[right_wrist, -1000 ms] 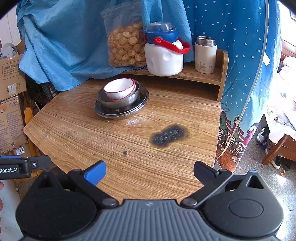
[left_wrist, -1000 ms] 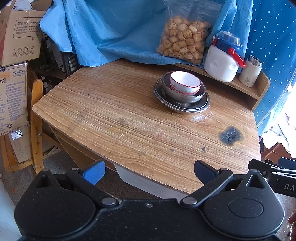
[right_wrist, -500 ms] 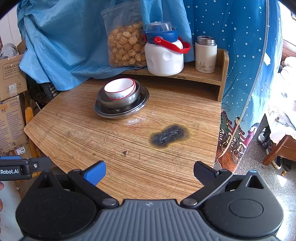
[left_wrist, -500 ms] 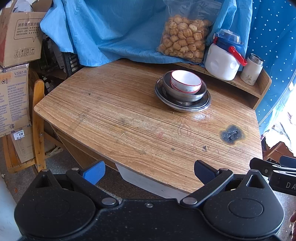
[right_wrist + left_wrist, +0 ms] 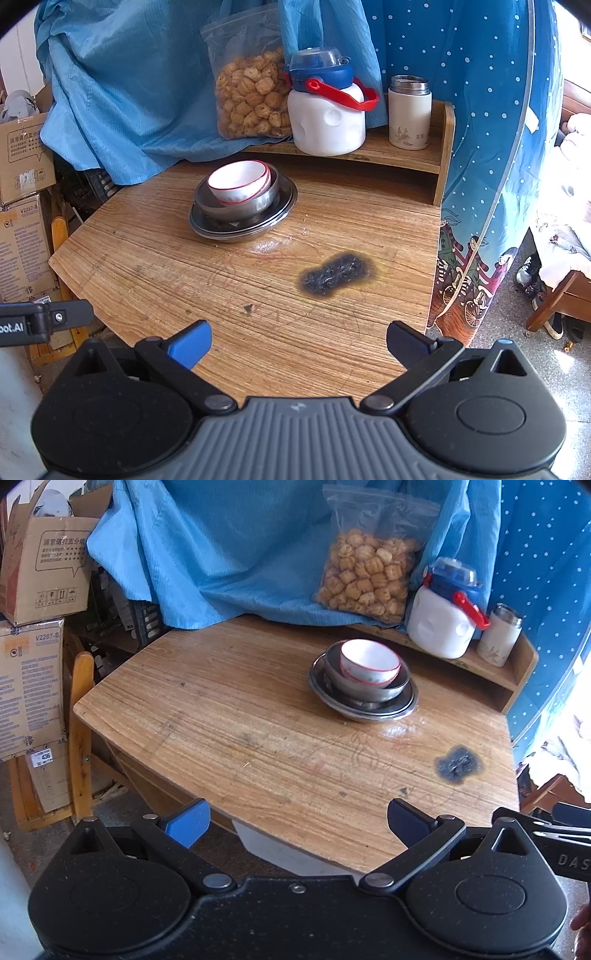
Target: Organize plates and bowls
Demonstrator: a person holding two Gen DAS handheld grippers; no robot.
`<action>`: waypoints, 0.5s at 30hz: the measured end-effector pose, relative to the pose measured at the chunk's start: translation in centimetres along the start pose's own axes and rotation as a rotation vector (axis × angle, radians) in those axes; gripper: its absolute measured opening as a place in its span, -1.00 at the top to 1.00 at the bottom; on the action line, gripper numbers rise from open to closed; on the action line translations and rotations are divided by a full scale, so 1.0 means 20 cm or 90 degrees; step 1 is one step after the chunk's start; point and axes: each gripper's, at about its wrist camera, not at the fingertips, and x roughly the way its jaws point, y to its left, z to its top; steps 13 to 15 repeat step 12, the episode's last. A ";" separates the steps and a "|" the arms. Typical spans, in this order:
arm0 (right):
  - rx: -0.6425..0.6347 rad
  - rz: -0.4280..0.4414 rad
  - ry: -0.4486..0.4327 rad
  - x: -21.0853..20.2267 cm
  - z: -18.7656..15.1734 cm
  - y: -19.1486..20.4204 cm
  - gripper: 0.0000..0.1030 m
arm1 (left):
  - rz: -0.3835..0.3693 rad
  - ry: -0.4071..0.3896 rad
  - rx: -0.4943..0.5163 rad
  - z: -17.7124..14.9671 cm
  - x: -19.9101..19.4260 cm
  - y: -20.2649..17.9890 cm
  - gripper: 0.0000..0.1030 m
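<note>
The left tongs (image 5: pixel 297 821) are held low at the near edge of the wooden tabletop (image 5: pixel 236 716), pointing forward over it. Their two blue-padded fingers stand wide apart and hold nothing. The right tongs (image 5: pixel 297 341) are in the same pose on the other side, also spread wide and empty, above the near part of the tabletop. Both are well apart from the dishes.

The dishes are in one stack at the far middle of the tabletop: a white bowl with a red rim (image 5: pixel 369 662) sits tilted inside a steel bowl (image 5: pixel 373 686), and this one rests on steel plates (image 5: pixel 364 707). How many plates are under it I cannot tell. A dark burn mark (image 5: pixel 338 273) is on the wood between the stack and the right tongs.

On the raised shelf (image 5: pixel 402 153) behind stand a bag of biscuits (image 5: pixel 251 99), a white jug with a blue lid and red handle (image 5: pixel 325 114), and a white flask with a steel cap (image 5: pixel 409 110); the small print on the flask is not readable.

Readable writing: "V2287-B" on a cardboard box (image 5: pixel 29 686) at the left, with a small label "436" lower down. The body of each tongs shows in the other camera's edge, with cut-off letters "DAS" and "bot.AI". The Chinese text on the upper box is too small to read.
</note>
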 end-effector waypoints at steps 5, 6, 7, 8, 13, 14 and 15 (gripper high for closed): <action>0.003 -0.002 -0.001 0.00 0.00 0.00 -1.00 | 0.001 -0.010 0.010 0.01 -0.01 -0.02 -0.98; 0.003 -0.003 -0.001 0.00 0.00 0.00 -1.00 | 0.002 -0.013 0.011 0.01 -0.02 -0.02 -0.98; 0.004 -0.005 0.000 0.00 0.00 0.00 -1.00 | 0.002 -0.015 0.013 0.01 -0.02 -0.02 -0.98; 0.003 -0.005 0.001 0.00 0.00 0.00 -1.00 | 0.000 -0.017 0.015 0.01 -0.02 -0.02 -0.98; 0.000 -0.007 0.004 0.01 0.00 0.00 -1.00 | -0.006 -0.022 0.016 0.01 -0.03 -0.02 -0.98; 0.000 -0.007 0.004 0.01 0.00 0.00 -1.00 | -0.006 -0.022 0.016 0.01 -0.03 -0.02 -0.98; 0.000 -0.007 0.004 0.01 0.00 0.00 -1.00 | -0.006 -0.022 0.016 0.01 -0.03 -0.02 -0.98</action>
